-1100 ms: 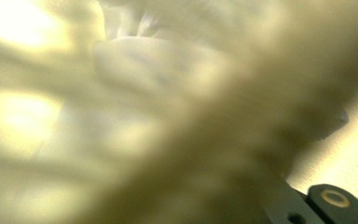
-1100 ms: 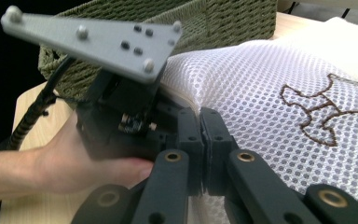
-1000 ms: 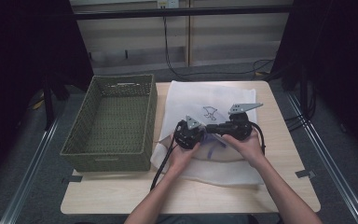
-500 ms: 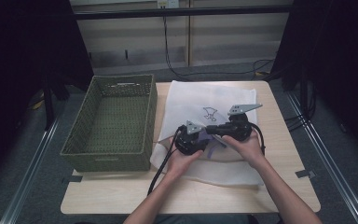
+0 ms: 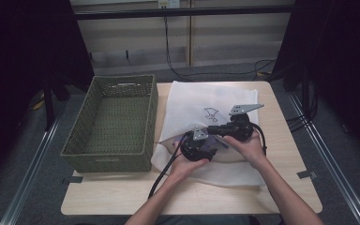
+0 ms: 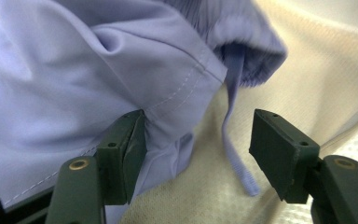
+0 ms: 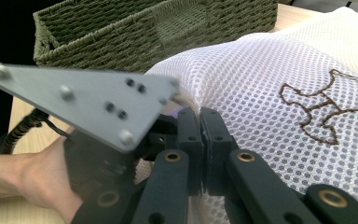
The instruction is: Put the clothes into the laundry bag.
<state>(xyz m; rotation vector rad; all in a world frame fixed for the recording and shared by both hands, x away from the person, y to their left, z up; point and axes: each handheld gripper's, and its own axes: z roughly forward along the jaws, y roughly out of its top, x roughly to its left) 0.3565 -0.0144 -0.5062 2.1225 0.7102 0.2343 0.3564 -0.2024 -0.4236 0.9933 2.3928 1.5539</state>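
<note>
On the desk (image 5: 122,197), beside the green wicker basket (image 5: 112,122), lies a white mesh laundry bag (image 5: 201,101). The right tongs (image 7: 200,116) pinch its mesh edge. The left tongs (image 6: 198,144) stand wide inside the bag, around a lavender garment (image 6: 74,70) and its drawstring (image 6: 235,154).

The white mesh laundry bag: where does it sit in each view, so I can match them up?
High view: mesh bag spread right of the wicker basket.
Left gripper view: cream mesh beneath lavender garment, between open jaws.
Right gripper view: mesh at right, an edge pinched by the shut jaws.
Shared landmark: the bag's mesh weave.
</note>
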